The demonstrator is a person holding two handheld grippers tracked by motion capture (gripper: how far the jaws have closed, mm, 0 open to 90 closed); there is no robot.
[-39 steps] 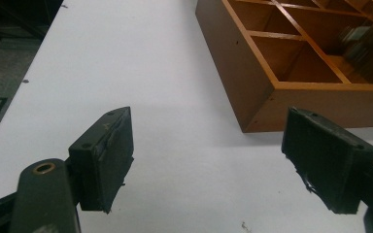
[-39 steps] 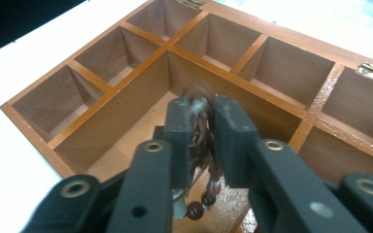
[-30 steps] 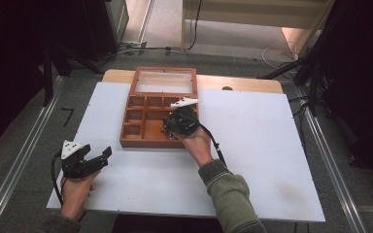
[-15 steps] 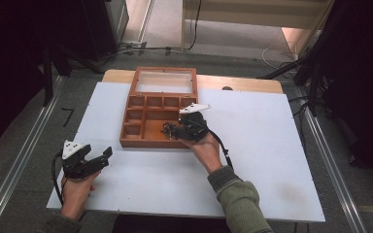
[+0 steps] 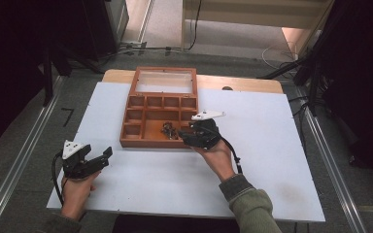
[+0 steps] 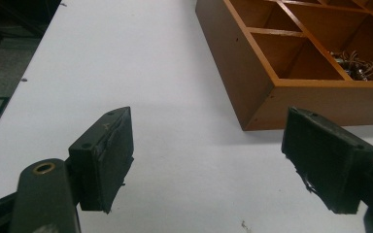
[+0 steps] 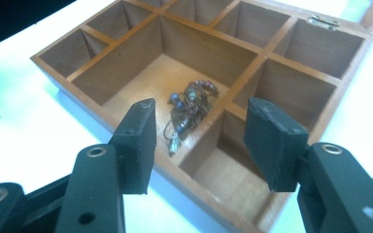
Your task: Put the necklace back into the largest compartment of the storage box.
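Right gripper (image 5: pixel 187 137) is held at the front right corner of the wooden box (image 5: pixel 148 141), and its jaws have just been opening; in the right gripper view (image 7: pixel 196 145) they are seen well apart with nothing pressed between the pads, above the box's front wall. Beyond them, a tangle of beaded jewellery (image 7: pixel 187 109) is seen lying loose on the floor of the large compartment: dark cords or wires, small reddish and bluish beads, and a pale drop at the near end. From above the tangle (image 5: pixel 168 129) is placed in the front middle compartment, just beside the divider on its right. The box is made of reddish-brown wood, divided into one large and several small compartments, with its glazed lid (image 5: pixel 164 81) laid open at the back, and it is set on the white table (image 5: pixel 272 160). The right hand (image 5: pixel 216 155) is stretched forward with the forearm in a green sleeve (image 5: pixel 250 206). Left gripper (image 5: pixel 94 160) is rested on the table near the front left edge, well apart from the box, and its jaws are spread wide and empty in the left gripper view (image 6: pixel 209 165).
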